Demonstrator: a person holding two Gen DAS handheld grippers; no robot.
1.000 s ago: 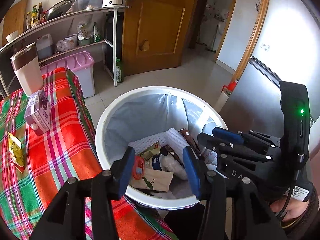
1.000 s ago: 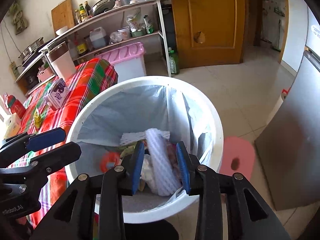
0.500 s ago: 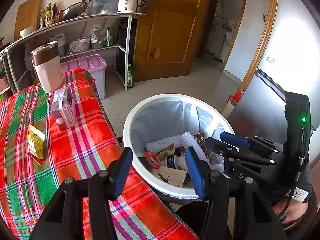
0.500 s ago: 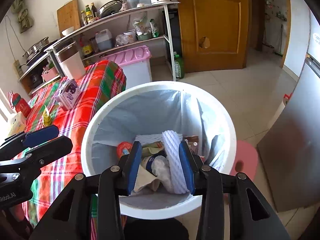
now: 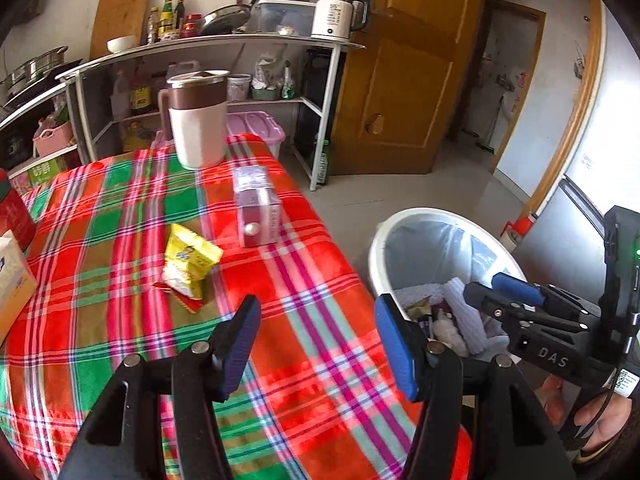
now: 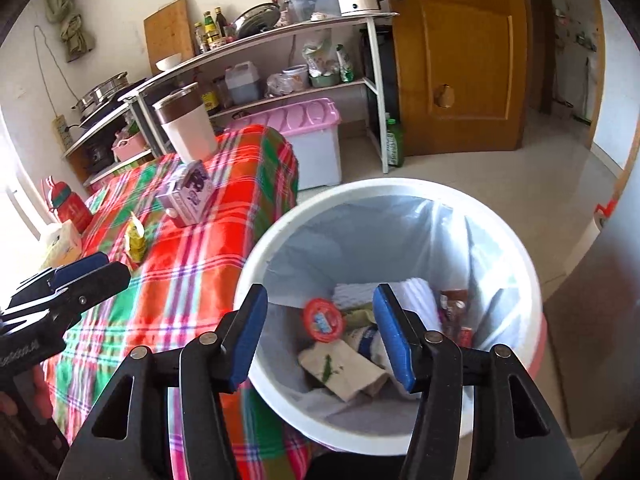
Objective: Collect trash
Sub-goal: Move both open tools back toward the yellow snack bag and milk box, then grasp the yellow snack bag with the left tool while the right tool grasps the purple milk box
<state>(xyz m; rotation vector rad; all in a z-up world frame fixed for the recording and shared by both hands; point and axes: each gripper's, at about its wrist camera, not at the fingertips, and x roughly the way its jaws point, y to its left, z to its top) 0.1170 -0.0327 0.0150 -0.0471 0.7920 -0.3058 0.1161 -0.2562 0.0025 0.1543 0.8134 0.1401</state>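
A white trash bin [image 6: 516, 240] with a grey liner stands beside the table and holds a white foam net [image 6: 416, 296], a red round lid [image 6: 323, 319] and paper scraps. It also shows in the left wrist view [image 5: 378, 240]. My right gripper [image 6: 320, 334] is open and empty above the bin. My left gripper [image 5: 316, 344] is open and empty above the plaid tablecloth [image 5: 120, 320]. A yellow snack wrapper [image 5: 188, 264] lies on the cloth ahead of it. A purple carton [image 5: 256, 210] stands behind the wrapper.
A white and brown jug [image 5: 196, 120] stands at the table's far end. A red bottle [image 5: 12, 208] and a tissue box [image 5: 12, 276] sit at the left. A pink storage box [image 6: 308, 136], metal shelves [image 5: 224, 46] and a wooden door [image 6: 456, 60] lie beyond.
My left gripper has swung left from over the bin to over the table. My right gripper has opened wider and the foam net it held now lies in the bin.
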